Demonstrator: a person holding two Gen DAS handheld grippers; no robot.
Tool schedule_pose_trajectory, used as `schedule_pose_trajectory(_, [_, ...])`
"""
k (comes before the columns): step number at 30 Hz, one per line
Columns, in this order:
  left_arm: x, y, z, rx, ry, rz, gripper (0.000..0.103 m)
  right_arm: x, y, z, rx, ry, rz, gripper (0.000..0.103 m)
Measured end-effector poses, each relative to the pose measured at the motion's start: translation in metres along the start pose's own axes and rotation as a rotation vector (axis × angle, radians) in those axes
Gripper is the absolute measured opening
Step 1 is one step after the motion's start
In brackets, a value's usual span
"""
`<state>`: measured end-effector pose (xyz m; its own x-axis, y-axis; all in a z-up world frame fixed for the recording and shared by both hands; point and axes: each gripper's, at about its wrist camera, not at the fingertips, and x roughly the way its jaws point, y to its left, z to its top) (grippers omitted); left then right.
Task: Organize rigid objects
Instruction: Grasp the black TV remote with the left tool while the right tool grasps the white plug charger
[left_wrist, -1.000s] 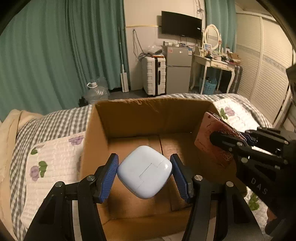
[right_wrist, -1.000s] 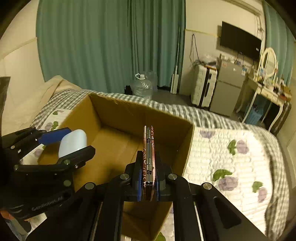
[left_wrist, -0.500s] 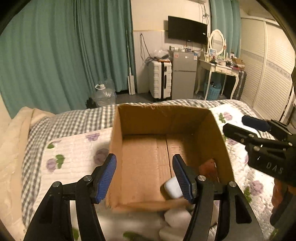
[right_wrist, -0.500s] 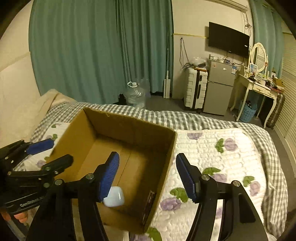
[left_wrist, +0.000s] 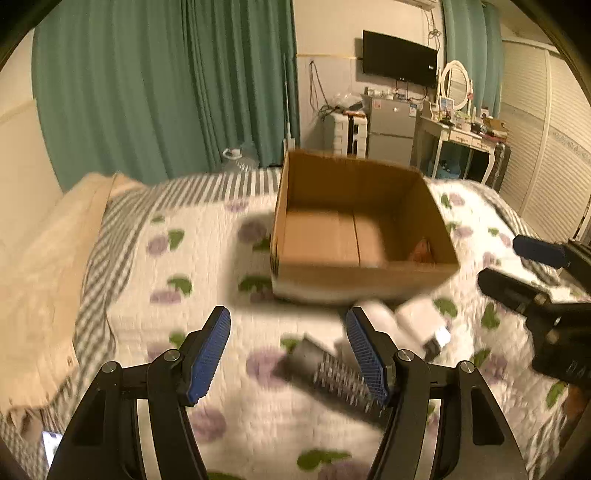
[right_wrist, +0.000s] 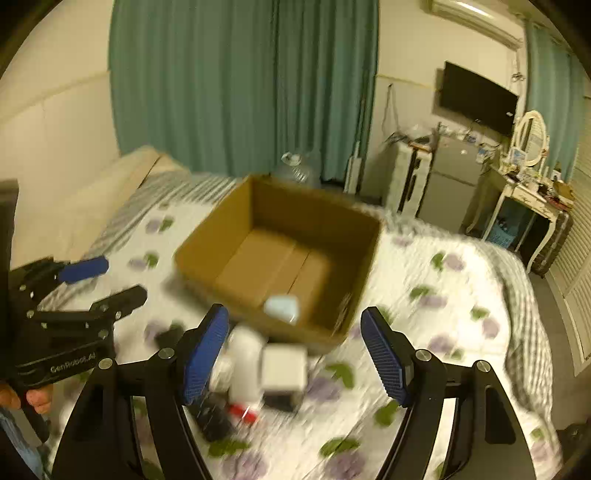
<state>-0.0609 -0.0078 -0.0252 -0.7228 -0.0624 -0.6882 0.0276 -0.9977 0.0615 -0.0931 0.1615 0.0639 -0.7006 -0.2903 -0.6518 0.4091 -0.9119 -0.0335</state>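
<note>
Cardboard box (left_wrist: 364, 275): sat open-topped on the quilt, upper middle of our left wrist view, centre of the right wrist one (right_wrist: 280, 258).
Pale blue case (right_wrist: 281, 308): we saw it lying on the box floor near the front wall, right wrist view only.
Reddish thing (left_wrist: 422, 250): tucked in the box's right front corner in the left wrist view, too blurry for us to name.
Left gripper (left_wrist: 288, 356): jaws were spread wide with nothing between the blue pads, low centre of frame; it also showed at the left edge of the right wrist view (right_wrist: 99, 282), open there too.
Right gripper (right_wrist: 295, 354): also gaping and holding nothing, bottom centre; its tips poked in from the right edge of the left wrist view (left_wrist: 517, 264).
Leftover pile: a dark brush (left_wrist: 334, 369) with pale bristles lay partly behind our left gripper's right finger, plus a white block (right_wrist: 283, 365) and a white bottle-ish thing (right_wrist: 245, 363) just in front of the box, all smeared by motion blur.
Quilt (left_wrist: 207, 280): white with purple flowers and green leaves, filling the lower half of both frames.
</note>
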Motion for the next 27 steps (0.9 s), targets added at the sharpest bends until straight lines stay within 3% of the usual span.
schedule_pose_trajectory(4, [0.018, 0.005, -0.032, -0.022, 0.066, -0.006, 0.068, 0.022, 0.020, -0.032, -0.030, 0.061, 0.023, 0.074])
schedule_pose_trajectory(12, [0.042, 0.017, -0.041, -0.039, 0.104, 0.044, 0.068, 0.075, 0.044, -0.053, -0.082, 0.151, 0.065, 0.073])
schedule_pose_trajectory(17, [0.047, 0.024, -0.043, -0.061, 0.122, 0.057, 0.068, 0.103, 0.054, -0.054, -0.098, 0.189, 0.086, 0.059])
schedule_pose_trajectory(18, [0.048, 0.026, -0.042, -0.070, 0.124, 0.054, 0.068, 0.107, 0.056, -0.055, -0.103, 0.195, 0.087, 0.051])
schedule_pose_trajectory(21, [0.049, 0.030, -0.043, -0.087, 0.132, 0.050, 0.068, 0.107, 0.066, -0.057, -0.137, 0.169, 0.070, 0.047])
schedule_pose_trajectory(22, [0.050, 0.030, -0.043, -0.090, 0.137, 0.048, 0.068, 0.104, 0.069, -0.057, -0.151, 0.153, 0.074, 0.036])
schedule_pose_trajectory(24, [0.051, 0.031, -0.043, -0.095, 0.145, 0.049, 0.068, 0.100, 0.075, -0.058, -0.175, 0.155, 0.083, 0.028])
schedule_pose_trajectory(27, [0.052, 0.032, -0.044, -0.094, 0.148, 0.043, 0.068, 0.101, 0.078, -0.060, -0.179, 0.155, 0.090, 0.028])
